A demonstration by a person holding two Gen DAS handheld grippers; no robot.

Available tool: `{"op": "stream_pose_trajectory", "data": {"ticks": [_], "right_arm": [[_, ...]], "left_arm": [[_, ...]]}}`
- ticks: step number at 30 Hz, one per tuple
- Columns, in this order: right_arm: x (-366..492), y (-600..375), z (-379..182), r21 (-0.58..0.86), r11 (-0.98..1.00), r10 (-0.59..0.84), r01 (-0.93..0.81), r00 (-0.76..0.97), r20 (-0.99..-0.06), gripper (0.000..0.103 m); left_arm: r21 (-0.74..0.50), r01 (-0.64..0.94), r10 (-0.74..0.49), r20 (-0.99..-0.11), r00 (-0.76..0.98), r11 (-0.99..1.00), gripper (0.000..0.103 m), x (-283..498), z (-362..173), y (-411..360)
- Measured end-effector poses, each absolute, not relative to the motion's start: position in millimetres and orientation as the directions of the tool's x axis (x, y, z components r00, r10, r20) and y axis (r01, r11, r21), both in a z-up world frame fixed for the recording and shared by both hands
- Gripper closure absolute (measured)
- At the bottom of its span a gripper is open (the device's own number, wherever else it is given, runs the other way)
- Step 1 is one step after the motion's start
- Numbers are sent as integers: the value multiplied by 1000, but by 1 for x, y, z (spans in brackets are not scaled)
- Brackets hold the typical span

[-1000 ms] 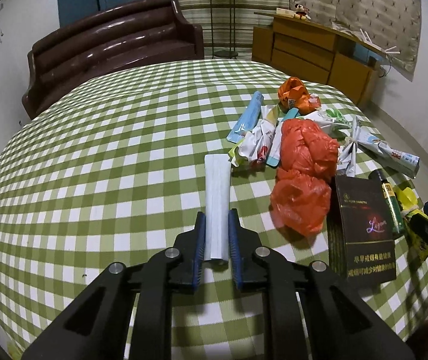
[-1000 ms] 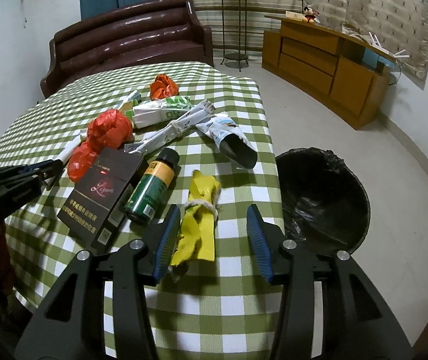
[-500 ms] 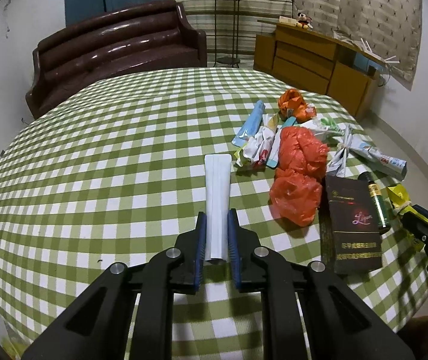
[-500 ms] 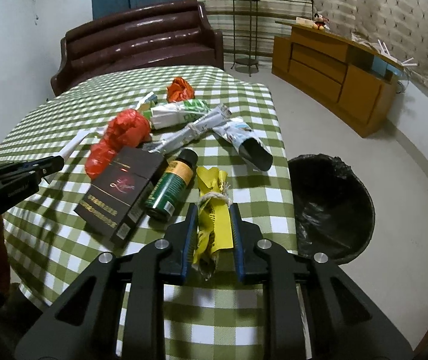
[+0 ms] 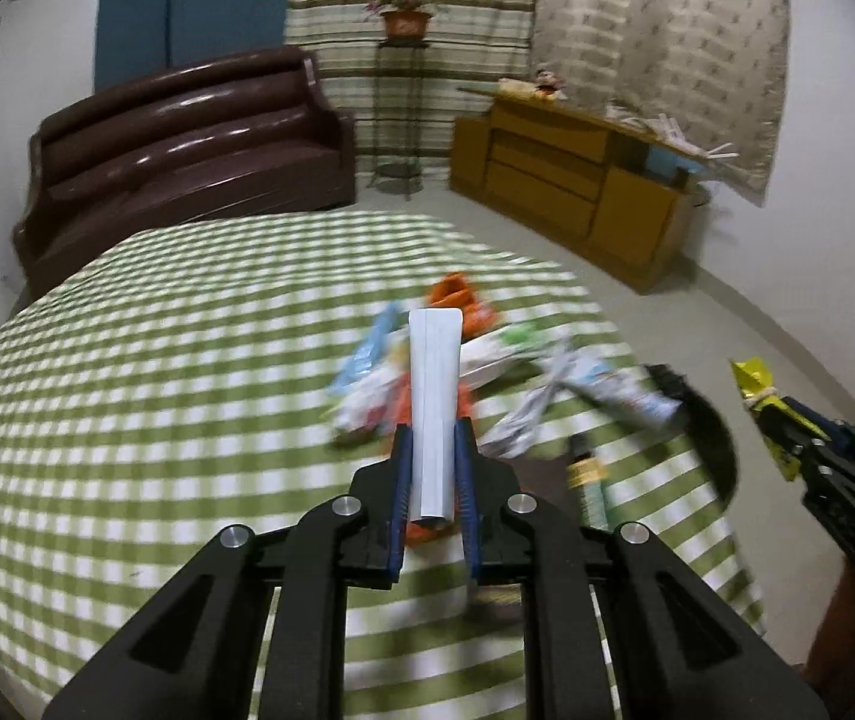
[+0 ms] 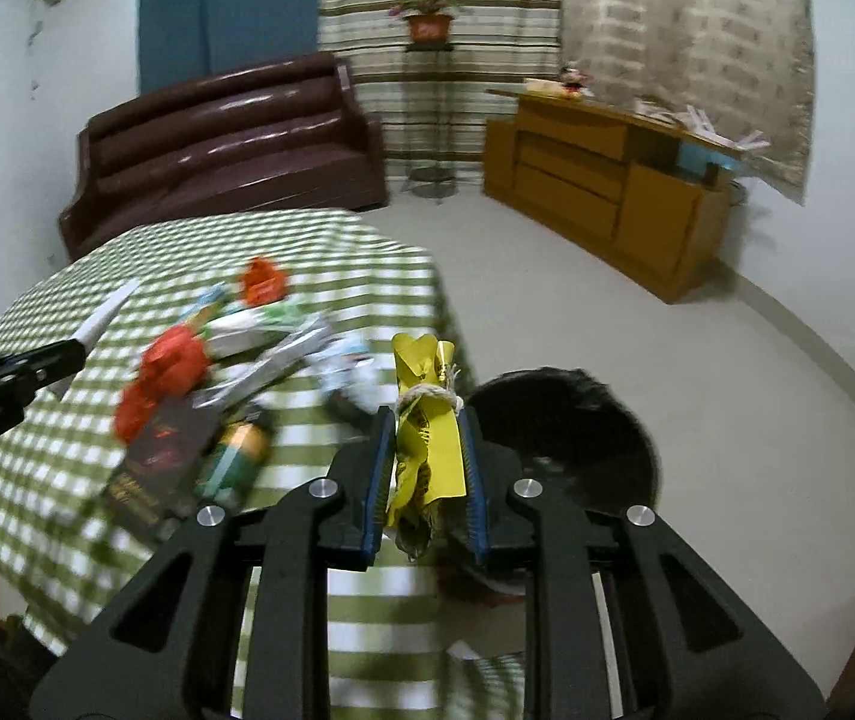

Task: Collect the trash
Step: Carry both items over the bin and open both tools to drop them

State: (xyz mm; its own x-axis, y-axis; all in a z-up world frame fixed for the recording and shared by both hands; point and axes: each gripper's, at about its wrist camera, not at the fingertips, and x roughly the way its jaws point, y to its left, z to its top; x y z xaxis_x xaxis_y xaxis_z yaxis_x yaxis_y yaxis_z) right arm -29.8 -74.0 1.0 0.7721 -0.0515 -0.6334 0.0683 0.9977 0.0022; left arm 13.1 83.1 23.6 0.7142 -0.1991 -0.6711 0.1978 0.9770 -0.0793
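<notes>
Yellow wrapper and white paper strip: you are gripping 1 piece of trash in each gripper.

Your right gripper [image 6: 427, 468] is clamping the crumpled yellow wrapper [image 6: 427, 420], tied with string, in the air with the black-lined trash bin [image 6: 577, 420] beyond it on the floor; its jaws have just been closing onto that wrapper. Your left gripper [image 5: 433, 480] is pinching the folded white paper strip [image 5: 434, 408] above the green-checked tablecloth [image 5: 157, 420]. Remaining on the cloth are orange plastic bags [image 6: 163, 366], a dark cigarette carton [image 6: 157, 456], a green bottle [image 6: 235, 456] and blurred wrappers [image 5: 547, 402].
</notes>
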Motion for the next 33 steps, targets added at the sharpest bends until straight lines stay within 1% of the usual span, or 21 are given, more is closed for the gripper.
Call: {"op": "stream_pose_trajectory", "data": {"ticks": [7, 12, 19, 23, 33], "right_arm": [[-20, -119, -3, -14, 985, -144, 173, 768, -624, 82], [-12, -143, -13, -20, 973, -190, 228, 755, -628, 82], [-1, -156, -25, -45, 965, -230, 260, 744, -628, 82], [6, -164, -30, -38, 962, -233, 272, 737, -635, 82], [16, -184, -40, -4, 958, -220, 287, 725, -653, 82]], "left_arm": [[-95, 284, -275, -656, 703, 954, 88, 33, 22, 19], [-65, 319, -282, -655, 701, 946, 88, 44, 15, -21], [-28, 359, -285, -668, 688, 933, 88, 57, 2, -68], [-15, 381, -288, -681, 673, 924, 88, 63, -9, -91], [3, 382, -270, -702, 659, 924, 87, 74, -26, -116]]}}
